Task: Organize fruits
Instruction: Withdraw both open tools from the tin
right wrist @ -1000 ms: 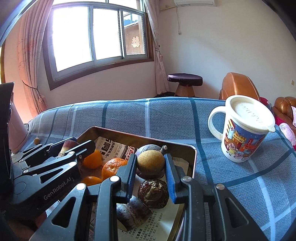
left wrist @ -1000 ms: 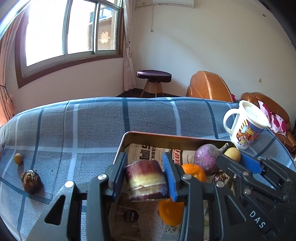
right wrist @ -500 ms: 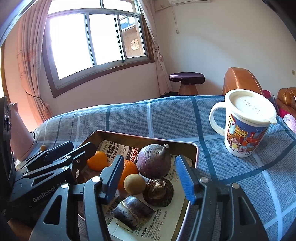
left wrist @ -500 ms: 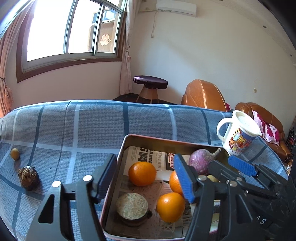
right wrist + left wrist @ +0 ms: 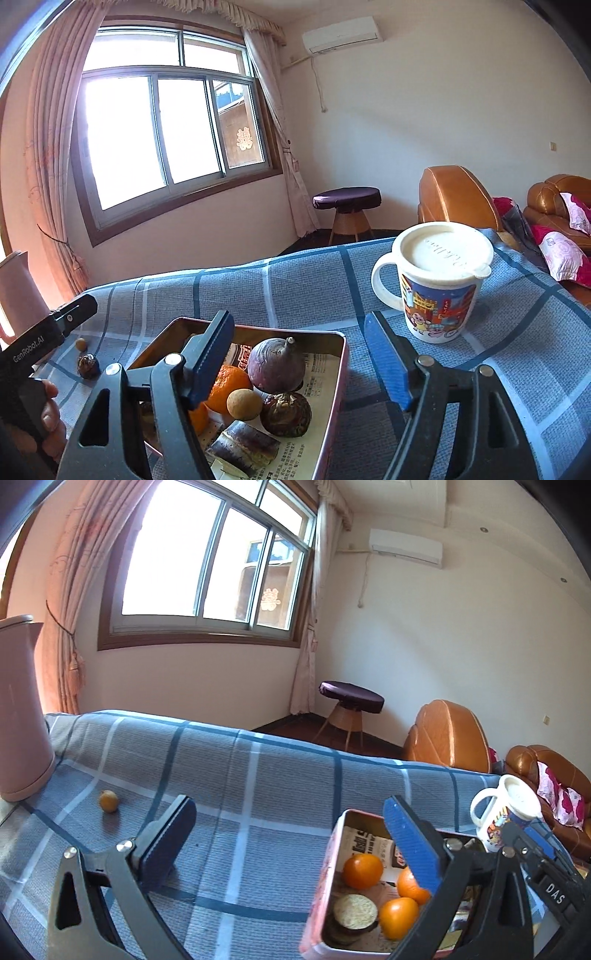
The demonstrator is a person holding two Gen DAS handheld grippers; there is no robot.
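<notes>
A metal tin (image 5: pixel 334 834) (image 5: pixel 341 354) lined with newspaper sits on the blue checked cloth. It holds oranges (image 5: pixel 362 861), a cut sugarcane piece (image 5: pixel 355 912), a purple round fruit (image 5: pixel 276 365), a small tan fruit (image 5: pixel 243 404), a dark brown chestnut-like fruit (image 5: pixel 286 413) and another sugarcane piece (image 5: pixel 242 448). My left gripper (image 5: pixel 291 840) is open and empty, above the cloth left of the tin. My right gripper (image 5: pixel 299 356) is open and empty above the tin's right part. A small tan fruit (image 5: pixel 109 800) (image 5: pixel 81 344) and a dark brown fruit (image 5: pixel 88 365) lie loose on the cloth at the left.
A lidded cartoon mug (image 5: pixel 439 280) (image 5: pixel 508 814) stands right of the tin. A pink jug (image 5: pixel 20 709) stands at the cloth's far left. Behind the table are a stool (image 5: pixel 347 206) and brown armchairs (image 5: pixel 456 197).
Both grippers have pulled back and up from the tin, open and empty. The left one has swung to the left, bringing the pink jug and loose tan fruit into view.
</notes>
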